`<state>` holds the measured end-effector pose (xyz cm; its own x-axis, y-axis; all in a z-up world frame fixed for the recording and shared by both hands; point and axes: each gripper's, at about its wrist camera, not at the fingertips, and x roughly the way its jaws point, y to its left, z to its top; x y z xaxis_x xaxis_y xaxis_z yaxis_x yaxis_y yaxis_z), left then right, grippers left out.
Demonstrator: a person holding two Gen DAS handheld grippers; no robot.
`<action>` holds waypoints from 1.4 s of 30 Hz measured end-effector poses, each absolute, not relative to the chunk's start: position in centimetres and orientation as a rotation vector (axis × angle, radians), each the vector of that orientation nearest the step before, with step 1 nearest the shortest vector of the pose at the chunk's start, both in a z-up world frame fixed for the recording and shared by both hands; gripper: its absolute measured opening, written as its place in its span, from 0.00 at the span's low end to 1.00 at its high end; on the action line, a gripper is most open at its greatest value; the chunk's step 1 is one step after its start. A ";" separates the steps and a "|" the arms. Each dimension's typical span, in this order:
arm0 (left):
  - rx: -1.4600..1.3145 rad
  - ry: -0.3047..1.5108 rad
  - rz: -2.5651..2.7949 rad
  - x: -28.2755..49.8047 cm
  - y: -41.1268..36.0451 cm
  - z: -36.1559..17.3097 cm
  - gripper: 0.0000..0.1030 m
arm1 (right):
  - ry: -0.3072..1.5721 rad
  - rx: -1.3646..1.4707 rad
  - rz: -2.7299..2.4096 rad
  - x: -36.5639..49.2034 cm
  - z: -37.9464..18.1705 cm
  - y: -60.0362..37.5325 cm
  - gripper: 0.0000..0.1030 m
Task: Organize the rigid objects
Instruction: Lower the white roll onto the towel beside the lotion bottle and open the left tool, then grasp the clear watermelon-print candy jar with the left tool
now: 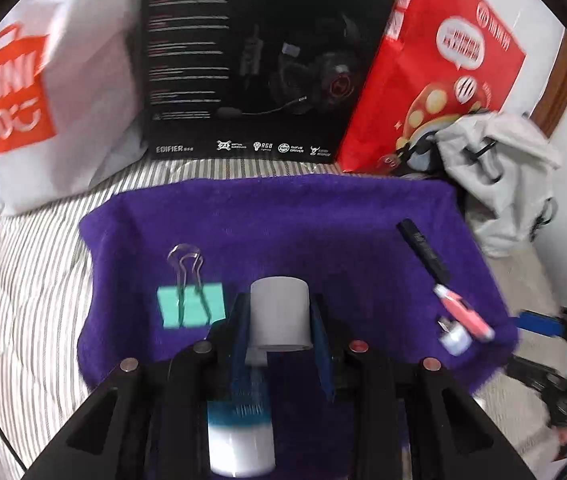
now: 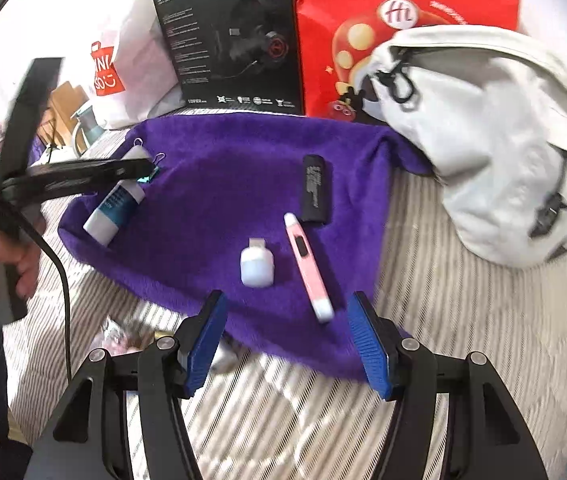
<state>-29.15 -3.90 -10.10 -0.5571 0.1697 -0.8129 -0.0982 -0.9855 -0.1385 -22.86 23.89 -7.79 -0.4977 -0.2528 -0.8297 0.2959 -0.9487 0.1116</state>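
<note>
The left hand-held gripper [image 1: 279, 320] is closed around a white cylindrical tube with a teal-blue label band [image 1: 257, 396], its blue pads pressing the pale capped end, while the tube's body runs back toward the camera. In the right wrist view the same tube [image 2: 117, 204] lies slanted at the left edge of the purple fleece towel [image 2: 223, 184], which is spread over a striped bed cover [image 2: 463, 340]; whether the tube is lifted clear or resting on the fleece is hard to tell through the motion blur.

The right hand-held gripper [image 2: 287, 336] is wide open and holds nothing, poised at the near edge of the towel.

Main risks:
- The tube is round and smooth and is gripped near one end, so it could pivot or squirt out of the pads if tilted.
- A teal binder clip with clear wire handles [image 1: 191, 304] sits just beside the left pads and could be knocked or dragged as the tube is moved.
- The pink and white pen-shaped gadget [image 2: 307, 264] and the small white USB plug adapter [image 2: 257, 266] lie near each other just ahead of the right pads; closing on one may nudge the other.
- A black rectangular stick-shaped case [image 2: 315, 192] lies further back.
- The soft towel and bedding give underfoot, so pressing down may sink the pieces or let them roll.
</note>
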 end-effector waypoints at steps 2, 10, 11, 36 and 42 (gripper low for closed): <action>-1.413 -0.097 2.637 -30.1 -3.2 -10.9 0.27 | 0.059 1.368 -2.464 -22.1 -7.8 24.2 0.64; -1.474 0.007 2.652 -31.9 -1.6 -12.9 0.27 | 0.045 1.375 -2.472 -20.3 -7.7 25.1 0.66; -1.473 0.035 2.660 -31.8 -1.3 -13.0 0.27 | 0.038 1.376 -2.469 -20.3 -7.8 25.2 0.66; -1.414 0.051 2.684 -29.1 0.6 -10.9 0.58 | -0.106 1.427 -2.483 -16.5 -9.1 26.7 0.67; -1.357 -0.026 2.668 -24.6 0.8 -9.0 0.71 | -0.139 1.442 -2.538 -14.8 -9.3 27.0 0.84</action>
